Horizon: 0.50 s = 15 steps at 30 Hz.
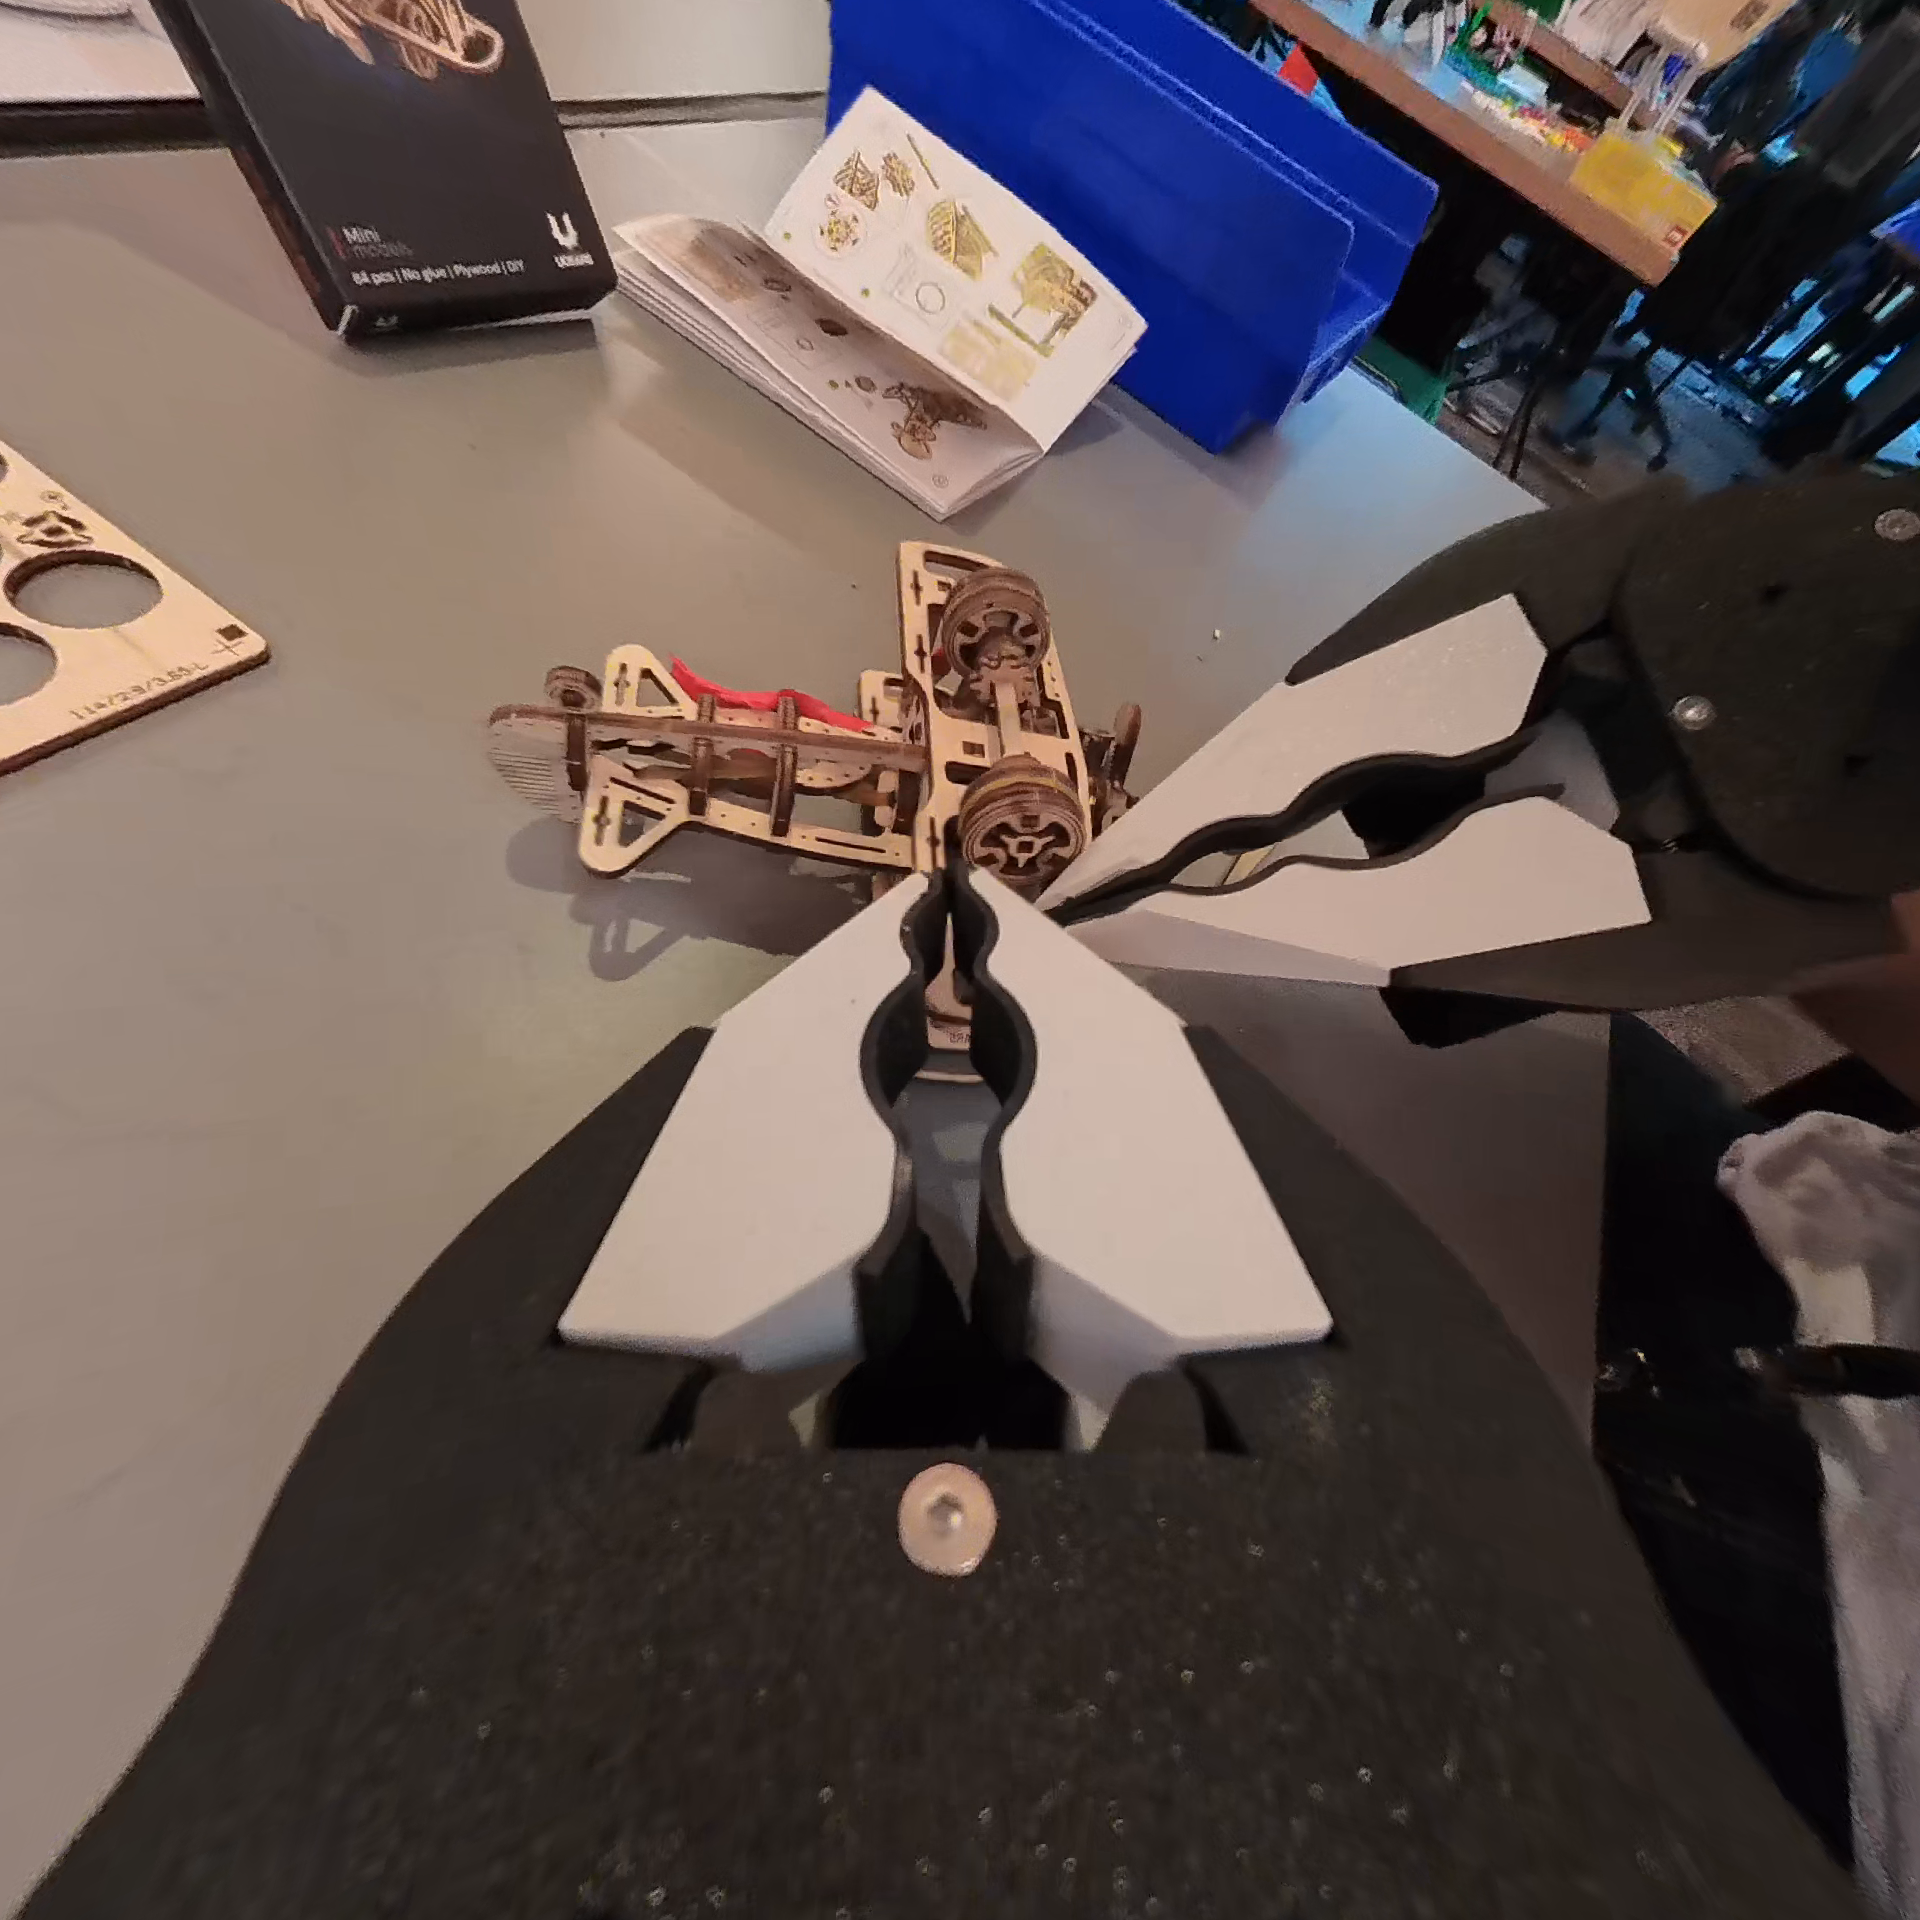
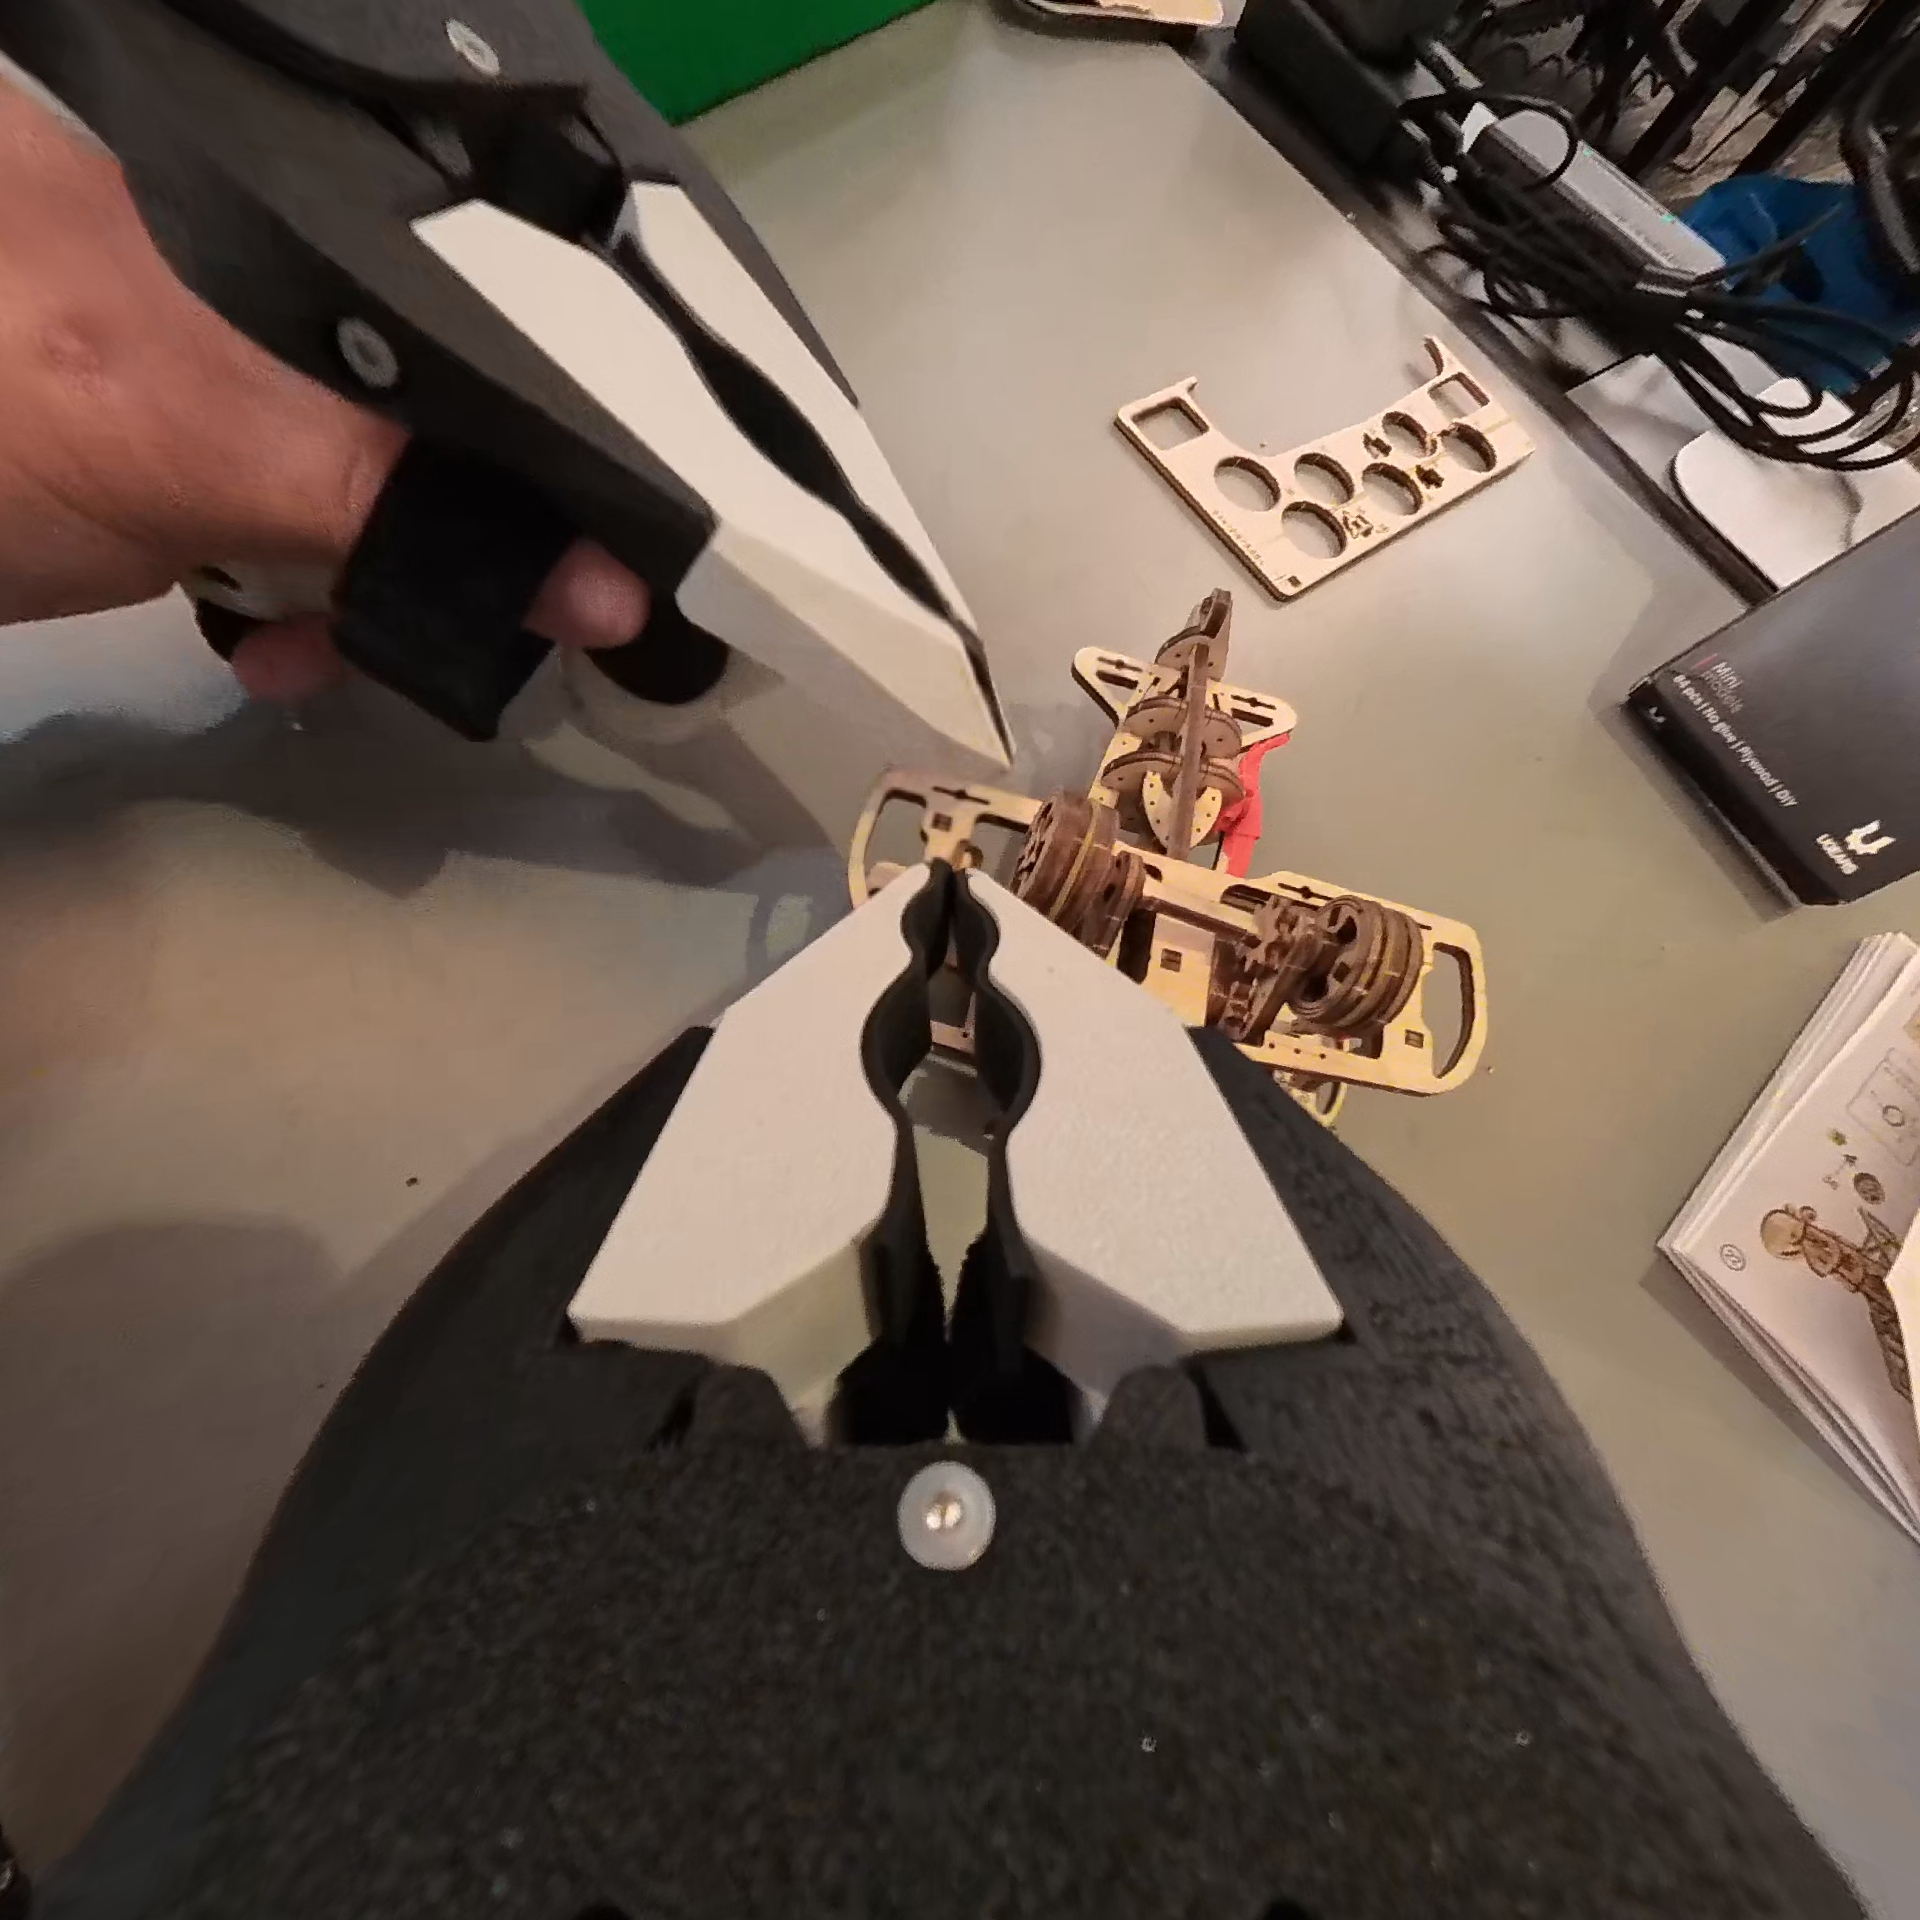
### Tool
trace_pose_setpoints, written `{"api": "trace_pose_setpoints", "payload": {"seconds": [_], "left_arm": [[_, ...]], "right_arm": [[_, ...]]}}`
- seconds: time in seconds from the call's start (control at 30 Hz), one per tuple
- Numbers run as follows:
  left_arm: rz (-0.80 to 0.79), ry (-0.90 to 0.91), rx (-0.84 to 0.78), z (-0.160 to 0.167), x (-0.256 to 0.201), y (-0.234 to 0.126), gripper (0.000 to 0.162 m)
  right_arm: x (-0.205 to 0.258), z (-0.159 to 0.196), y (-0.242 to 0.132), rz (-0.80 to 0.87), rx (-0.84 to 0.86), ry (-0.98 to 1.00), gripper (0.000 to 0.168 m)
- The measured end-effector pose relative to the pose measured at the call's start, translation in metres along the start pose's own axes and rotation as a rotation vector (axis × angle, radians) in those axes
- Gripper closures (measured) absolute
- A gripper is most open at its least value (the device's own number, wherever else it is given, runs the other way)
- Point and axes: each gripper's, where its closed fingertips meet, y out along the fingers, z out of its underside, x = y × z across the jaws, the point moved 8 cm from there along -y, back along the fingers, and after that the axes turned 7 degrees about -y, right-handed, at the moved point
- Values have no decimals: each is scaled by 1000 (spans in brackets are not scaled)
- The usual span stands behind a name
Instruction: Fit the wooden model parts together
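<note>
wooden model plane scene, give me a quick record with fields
model: wooden model plane lying wheels-up on the grey table
left gripper: left gripper shut on a wooden part at the plane's wing
right gripper: right gripper shut on a thin wooden part
nearby: open instruction booklet, black box, punched-out wooden sheet, blue bin

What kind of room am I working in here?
Probably a workshop or lab bench, not a home: a grey table with blue storage bins, cables and electronics along its edge, and further cluttered benches behind.
</note>
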Motion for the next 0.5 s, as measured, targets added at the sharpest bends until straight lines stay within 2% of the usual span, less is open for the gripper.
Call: {"api": "trace_pose_setpoints", "payload": {"seconds": [0.23, 0.5], "left_arm": [[-63, 162, 94, 5, -10, 9, 162], [-47, 104, 120, 4, -12, 15, 162]], "right_arm": [[0, 0, 0, 3, -9, -30, 168], [3, 2, -5, 33, -36, -77, 168]]}}
